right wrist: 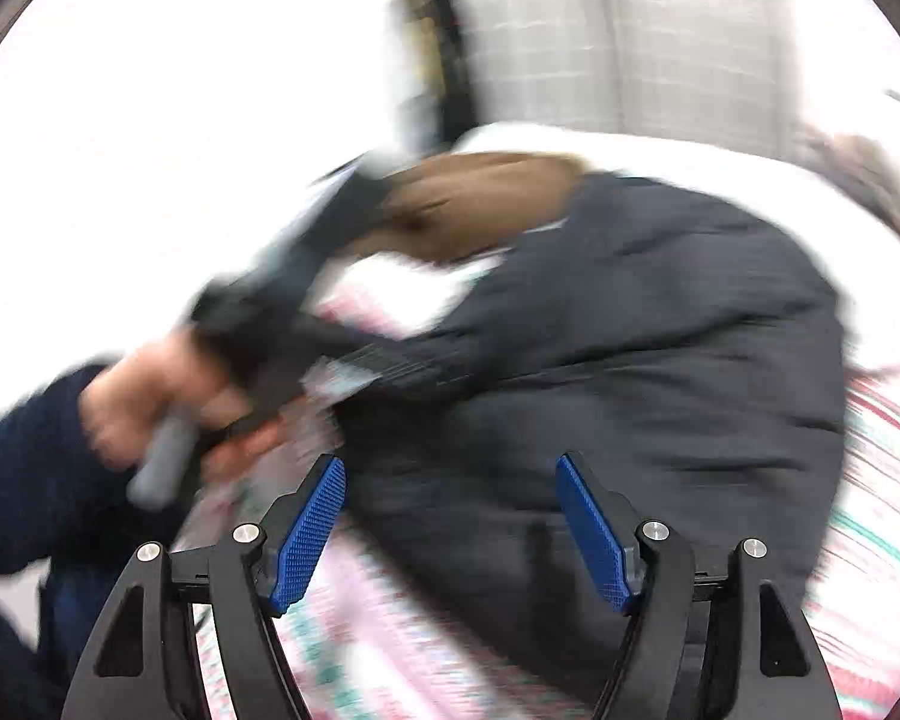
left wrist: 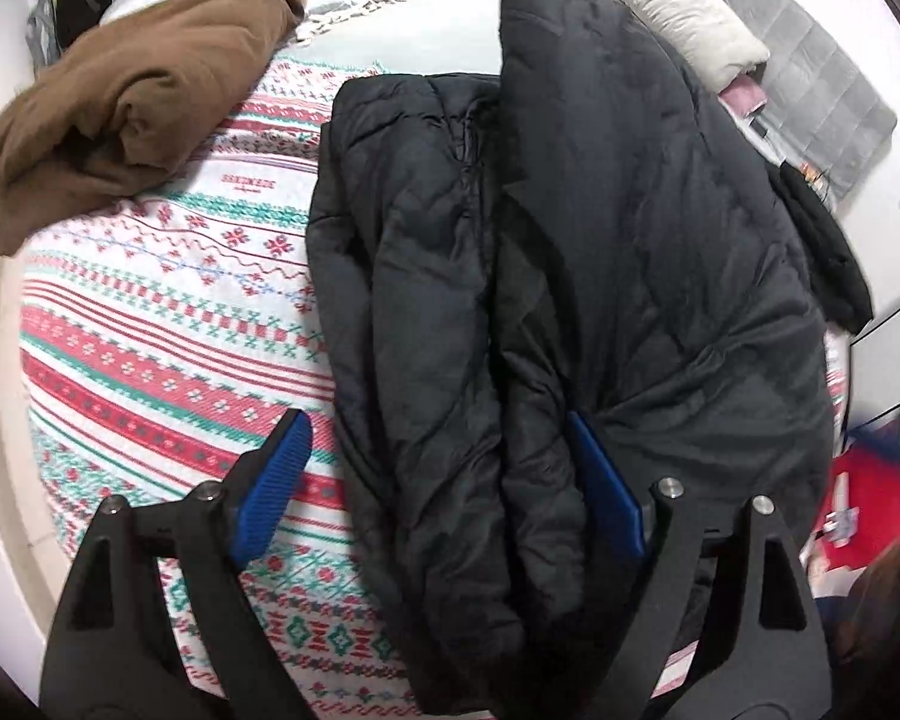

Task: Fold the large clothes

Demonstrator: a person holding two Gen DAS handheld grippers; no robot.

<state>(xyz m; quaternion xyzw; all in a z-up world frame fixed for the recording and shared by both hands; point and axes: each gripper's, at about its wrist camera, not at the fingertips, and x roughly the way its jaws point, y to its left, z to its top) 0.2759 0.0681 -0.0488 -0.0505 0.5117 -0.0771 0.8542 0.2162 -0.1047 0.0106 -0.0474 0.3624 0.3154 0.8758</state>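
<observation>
**Folding a black coat on the bed: both grippers open and empty**

Left wrist view. A black padded coat [left wrist: 570, 300] is seen lying lengthwise on a patterned bedspread [left wrist: 168, 312], with one side panel folded over the middle so that a long ridge runs down its length. The left gripper [left wrist: 432, 468] is held with jaws wide apart. Its left blue pad [left wrist: 273, 486] stands over bare bedspread, just beside the coat's edge; its right pad [left wrist: 606, 486] lies against or just above the coat's surface, which of the two cannot be told. Nothing is clamped. The coat's near end is spanned by the gap between the fingers. A brown garment [left wrist: 132, 96] is heaped at the bed's far left corner, well apart from the coat. A pale quilted item [left wrist: 672, 18] and a small dark piece of cloth [left wrist: 822, 252] are noted beyond the coat's right side. These details are sharp only here.

Right wrist view. Heavy motion blur is recorded. The right gripper [right wrist: 450, 516] is seen with jaws open and nothing between the pads; the coat [right wrist: 630, 330] fills the area ahead of and partly under the fingers. Shown only here: the person's left hand [right wrist: 144, 402], in a dark sleeve [right wrist: 30, 456], holding the other gripper's handle at the coat's left edge. The brown garment [right wrist: 480, 198] appears behind the coat.
</observation>
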